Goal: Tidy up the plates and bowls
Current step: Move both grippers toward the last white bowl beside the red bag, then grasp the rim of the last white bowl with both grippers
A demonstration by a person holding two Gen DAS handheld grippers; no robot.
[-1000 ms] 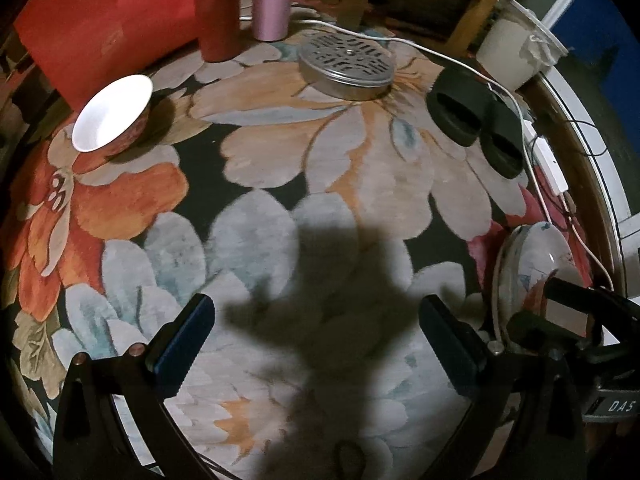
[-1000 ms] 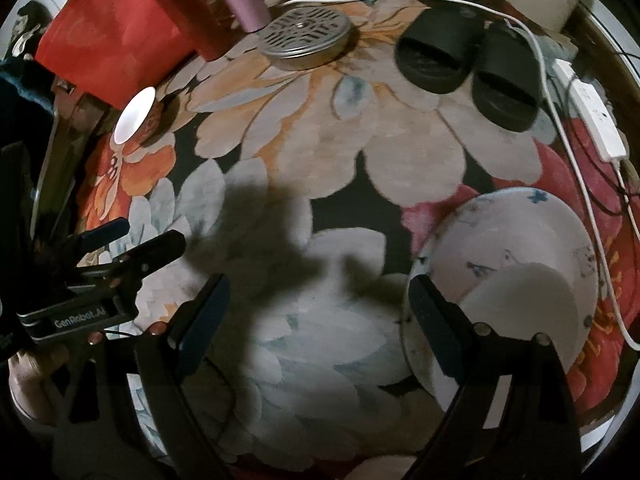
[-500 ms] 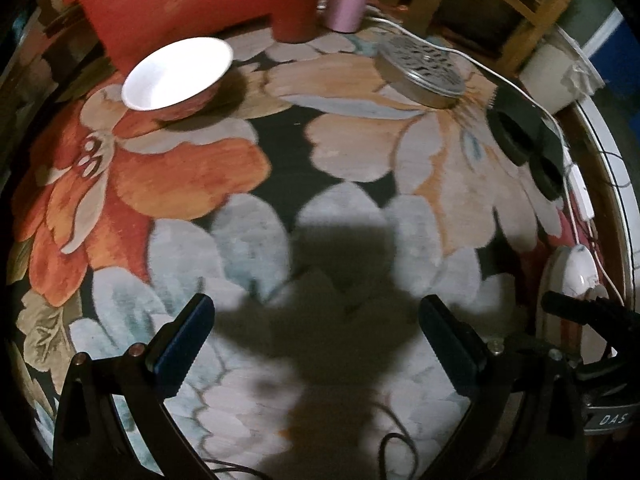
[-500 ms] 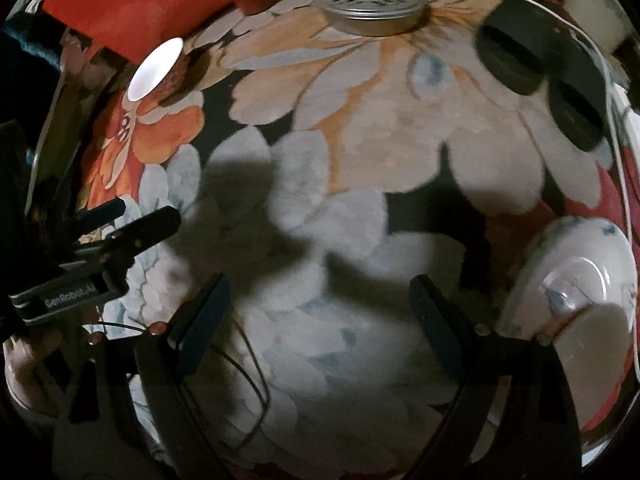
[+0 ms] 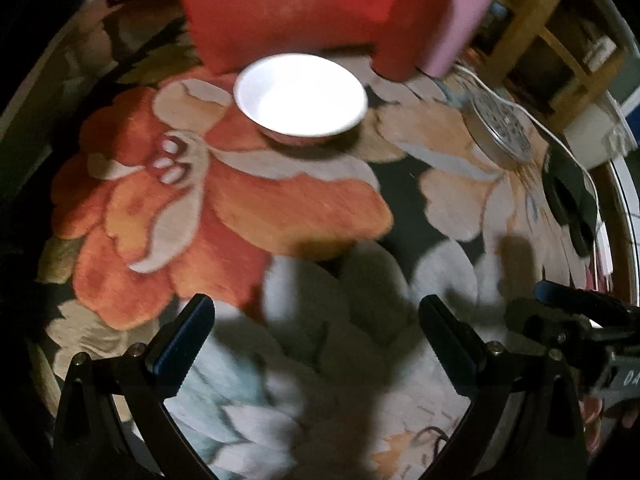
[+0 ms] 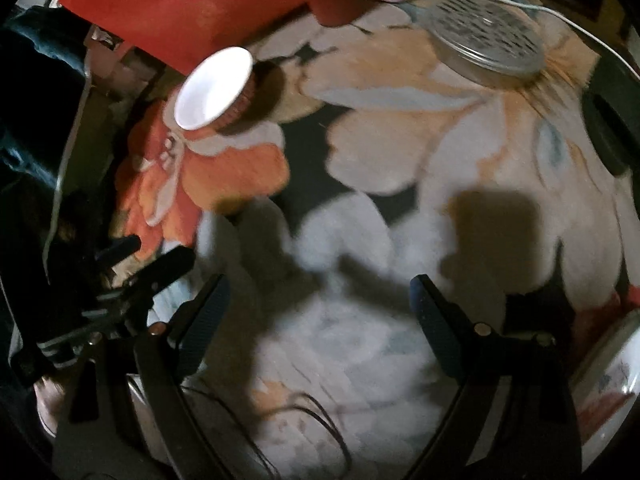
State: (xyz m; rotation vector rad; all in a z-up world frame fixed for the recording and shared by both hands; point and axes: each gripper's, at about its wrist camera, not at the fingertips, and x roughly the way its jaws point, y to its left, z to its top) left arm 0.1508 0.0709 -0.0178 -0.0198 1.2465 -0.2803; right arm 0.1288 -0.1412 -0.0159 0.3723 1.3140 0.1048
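Note:
A white bowl (image 5: 300, 98) with a reddish outside sits on the flowered rug, ahead of my left gripper (image 5: 312, 324), which hangs open and empty above the rug a good way short of it. In the right wrist view the same bowl (image 6: 212, 88) lies at the upper left, far from my right gripper (image 6: 320, 304), which is also open with nothing between its fingers. A stack of pale plates (image 6: 612, 376) shows only partly at the lower right edge of that view. Beside the right gripper, at the left, the left gripper (image 6: 136, 256) is seen from the side.
A red cushion (image 5: 280, 4), a red cylinder (image 5: 416, 20) and a pink cylinder (image 5: 460, 20) stand behind the bowl. A perforated metal lid (image 6: 484, 40), black slippers (image 5: 568, 196), a white cable (image 5: 520, 108) and wooden chair legs (image 5: 532, 28) lie to the right.
Both grippers have travelled left across the rug toward the bowl, which now looks larger and nearer the centre. The plates have slid to the right edge of the right view. Both stay open.

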